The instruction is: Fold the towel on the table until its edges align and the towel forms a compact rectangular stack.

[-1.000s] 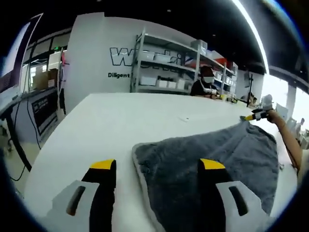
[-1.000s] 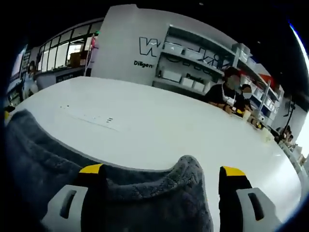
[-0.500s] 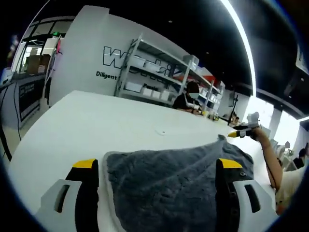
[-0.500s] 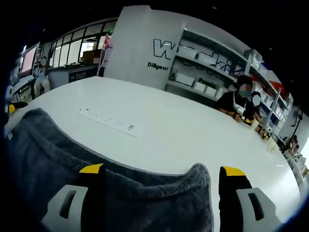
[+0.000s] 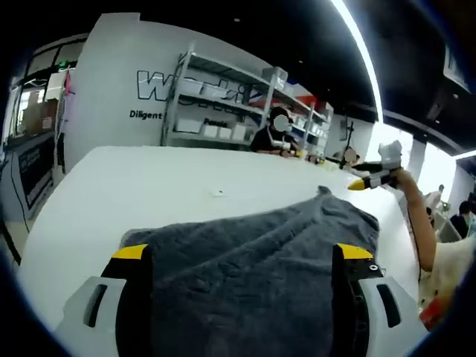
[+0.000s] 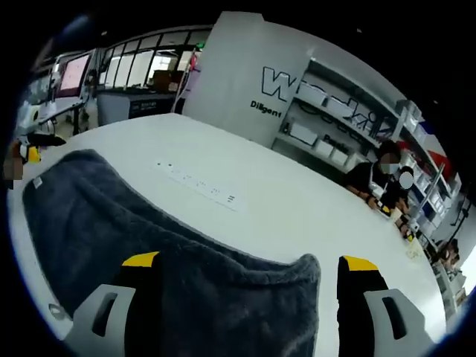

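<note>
Presently both hand-held grippers, left (image 5: 242,256) and right (image 6: 251,264), spread wide, towel (image 5: 253,253) between jaws.

This looks like an open industrial lab or workshop hall. A big white bench (image 5: 149,186) stands under a dark ceiling with a long strip light (image 5: 357,44). Metal shelving (image 5: 223,104) holding white bins lines a white wall with large lettering (image 6: 286,83), and people (image 6: 379,175) work seated beyond.
</note>
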